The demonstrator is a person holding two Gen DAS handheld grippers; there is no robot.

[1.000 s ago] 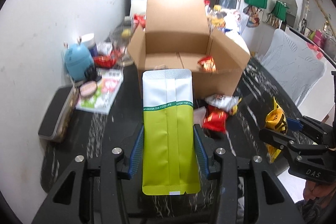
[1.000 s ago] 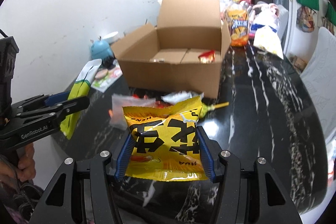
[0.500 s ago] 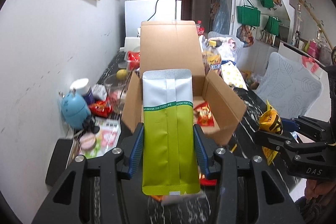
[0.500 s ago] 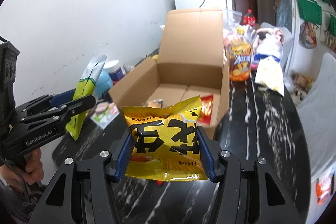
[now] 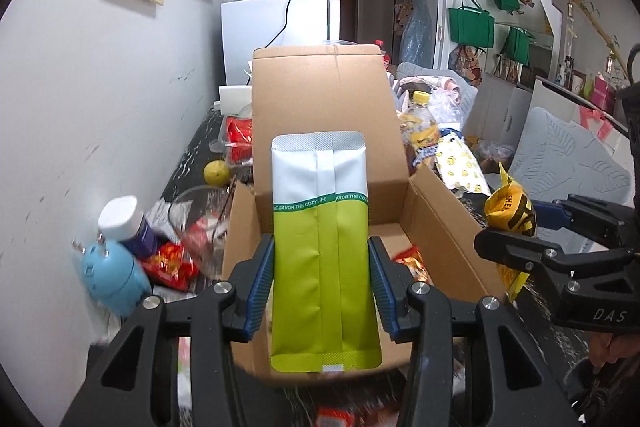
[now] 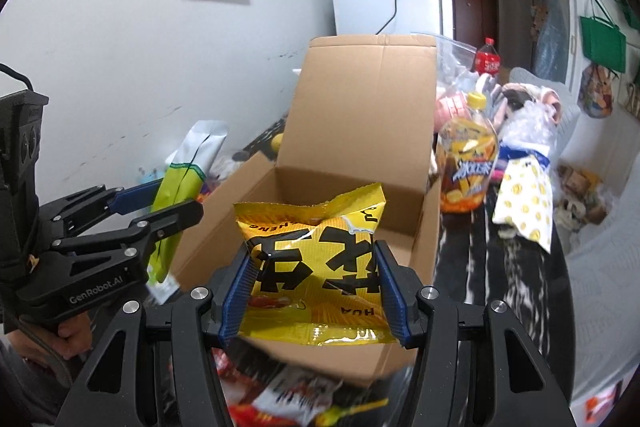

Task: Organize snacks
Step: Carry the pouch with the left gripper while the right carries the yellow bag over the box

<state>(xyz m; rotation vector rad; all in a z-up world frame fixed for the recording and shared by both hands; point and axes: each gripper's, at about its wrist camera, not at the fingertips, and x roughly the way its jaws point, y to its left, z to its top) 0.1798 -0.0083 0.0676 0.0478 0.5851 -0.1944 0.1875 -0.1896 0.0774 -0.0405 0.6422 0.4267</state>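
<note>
You are holding the green and white pouch [image 5: 320, 267] upright in your left gripper [image 5: 321, 291], its blue pads partly open and pressing on the pouch's two side edges. Your right gripper [image 6: 316, 291] is clamping the yellow chip bag [image 6: 316, 263] the same way, at about the same width. Both are hanging over the near edge of the open cardboard box [image 5: 444, 227], side by side.

The two grippers are crowding one box mouth, so you are risking a knock between them if both go in together. The chip bag is puffy, and a tighter squeeze is likely to burst it. The pouch is tall, so releasing it over the rim is likely to tip it outside onto the dark table [image 6: 500, 267].
</note>
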